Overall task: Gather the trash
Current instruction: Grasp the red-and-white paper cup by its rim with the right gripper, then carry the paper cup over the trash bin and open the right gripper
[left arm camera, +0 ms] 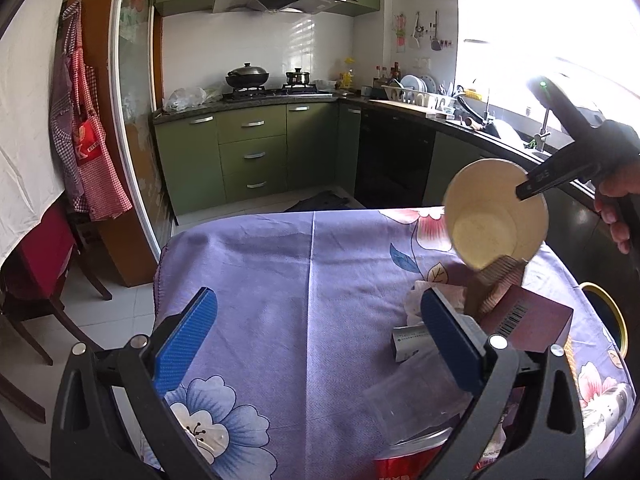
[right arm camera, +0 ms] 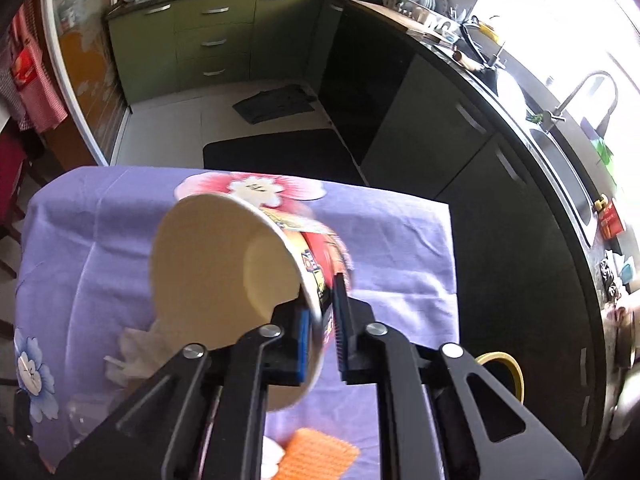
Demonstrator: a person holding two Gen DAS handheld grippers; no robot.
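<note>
My right gripper [right arm camera: 322,336] is shut on the rim of an empty paper noodle cup [right arm camera: 224,280], holding it tilted in the air above the table; the cup also shows in the left wrist view [left arm camera: 496,216]. My left gripper [left arm camera: 316,344] is open and empty, low over the purple floral tablecloth [left arm camera: 280,280]. By its right finger lies a heap of trash: a maroon box with a barcode [left arm camera: 528,320], a crumpled tissue [left arm camera: 414,300], a small silver carton [left arm camera: 408,342], a clear plastic cup [left arm camera: 416,404] and a red wrapper [left arm camera: 412,464].
A round bin with a yellow rim [right arm camera: 504,372] stands off the table's right edge, also in the left wrist view [left arm camera: 608,312]. An orange wafer-like piece [right arm camera: 316,456] lies near the front edge. Dark counters with a sink [right arm camera: 560,168] run along the right. A chair [left arm camera: 36,280] stands left.
</note>
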